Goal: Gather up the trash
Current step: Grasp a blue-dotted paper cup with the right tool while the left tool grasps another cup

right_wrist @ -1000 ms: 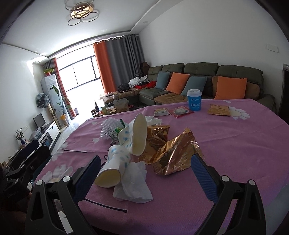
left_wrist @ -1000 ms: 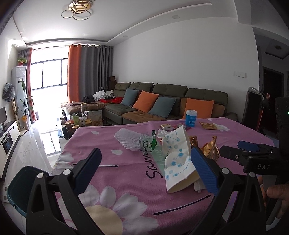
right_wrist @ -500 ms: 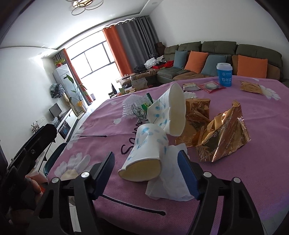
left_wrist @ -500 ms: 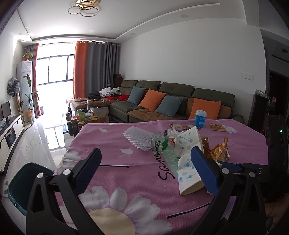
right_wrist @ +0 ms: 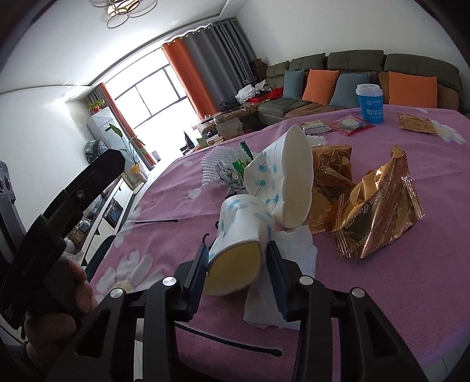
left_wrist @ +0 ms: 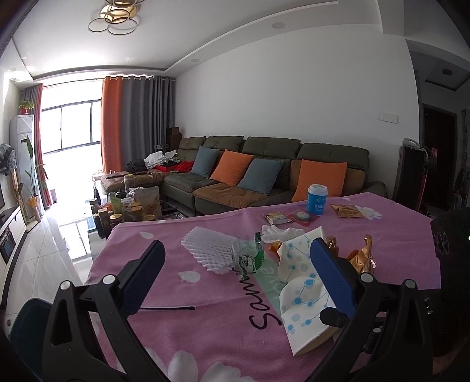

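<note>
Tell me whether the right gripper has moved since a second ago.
Yes. The right gripper has advanced toward the near paper cup lying on the pink tablecloth, and its jaws, wide apart earlier, have narrowed around the cup's mouth.

This is a home, an open living and dining room. A long green sofa (left_wrist: 264, 164) with orange and grey-blue cushions (left_wrist: 318, 180) runs along a white wall, with clothes heaped at its far end. Orange and grey curtains (left_wrist: 132, 123) hang beside a big bright window (left_wrist: 72, 126). A low coffee table (left_wrist: 129, 208) crowded with jars and bags stands on the shiny tiled floor (left_wrist: 44, 249). A potted plant (left_wrist: 35, 188) and a tall white air conditioner (left_wrist: 22, 147) stand near the window. A ring-shaped lamp (left_wrist: 117, 17) hangs from the ceiling, and the dining table (left_wrist: 191, 308) wears a pink flowered cloth.
</note>
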`<action>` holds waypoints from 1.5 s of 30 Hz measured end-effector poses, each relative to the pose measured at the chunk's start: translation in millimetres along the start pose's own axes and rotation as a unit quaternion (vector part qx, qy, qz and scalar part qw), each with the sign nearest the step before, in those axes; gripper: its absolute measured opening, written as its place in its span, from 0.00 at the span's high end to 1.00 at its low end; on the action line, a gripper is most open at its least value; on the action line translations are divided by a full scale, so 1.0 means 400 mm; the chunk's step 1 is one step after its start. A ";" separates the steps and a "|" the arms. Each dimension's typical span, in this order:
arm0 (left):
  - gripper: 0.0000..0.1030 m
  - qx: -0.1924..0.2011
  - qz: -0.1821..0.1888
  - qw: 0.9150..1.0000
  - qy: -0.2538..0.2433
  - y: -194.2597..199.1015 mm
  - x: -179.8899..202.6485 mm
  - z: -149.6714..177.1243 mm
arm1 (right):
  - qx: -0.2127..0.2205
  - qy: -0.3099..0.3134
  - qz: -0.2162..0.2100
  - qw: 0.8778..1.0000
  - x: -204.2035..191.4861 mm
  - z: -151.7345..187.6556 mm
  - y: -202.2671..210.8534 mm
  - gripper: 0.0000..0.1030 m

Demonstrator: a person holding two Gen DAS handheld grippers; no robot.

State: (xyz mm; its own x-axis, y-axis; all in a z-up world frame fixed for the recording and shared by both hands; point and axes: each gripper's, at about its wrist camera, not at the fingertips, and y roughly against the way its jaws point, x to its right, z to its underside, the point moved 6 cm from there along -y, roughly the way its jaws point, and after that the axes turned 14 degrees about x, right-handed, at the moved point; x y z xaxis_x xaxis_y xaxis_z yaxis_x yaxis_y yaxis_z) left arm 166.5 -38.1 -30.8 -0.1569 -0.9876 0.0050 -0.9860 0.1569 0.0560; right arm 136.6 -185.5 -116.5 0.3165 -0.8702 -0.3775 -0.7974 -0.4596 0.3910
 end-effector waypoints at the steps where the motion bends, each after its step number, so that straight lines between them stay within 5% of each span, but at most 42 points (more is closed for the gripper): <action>1: 0.05 -0.001 0.001 1.000 -0.001 -0.009 0.002 -0.002 | 0.004 0.002 -0.003 1.000 -0.002 -0.006 0.003 0.68; 10: 0.05 -0.028 0.009 0.999 0.026 -0.096 -0.003 -0.006 | 0.046 -0.004 -0.022 0.999 0.010 -0.068 0.050 0.83; 19: 0.05 -0.086 0.067 0.994 0.029 -0.182 0.095 0.051 | 0.110 -0.052 0.012 0.992 0.126 -0.147 0.146 0.86; 24: 0.05 -0.135 0.108 0.985 0.017 -0.250 0.172 0.109 | 0.132 -0.068 0.030 0.988 0.182 -0.173 0.176 0.86; 33: 0.06 -0.214 0.169 0.959 0.074 -0.370 0.209 0.197 | 0.137 -0.073 0.035 0.987 0.210 -0.185 0.180 0.86; 36: 0.29 -0.241 0.177 0.949 0.101 -0.401 0.198 0.228 | 0.135 -0.072 0.038 0.988 0.209 -0.184 0.178 0.86; 45: 0.40 -0.210 0.177 0.956 0.104 -0.385 0.180 0.210 | 0.137 -0.060 0.037 0.988 0.185 -0.197 0.174 0.86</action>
State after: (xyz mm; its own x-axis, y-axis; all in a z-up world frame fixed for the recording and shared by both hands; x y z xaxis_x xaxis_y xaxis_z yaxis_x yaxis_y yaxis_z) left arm 302.4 -133.1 -123.0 -0.4199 -0.8590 0.2931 -0.7565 0.5096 0.4098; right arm 145.0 -295.7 -51.3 0.2015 -0.8653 -0.4590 -0.9307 -0.3151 0.1855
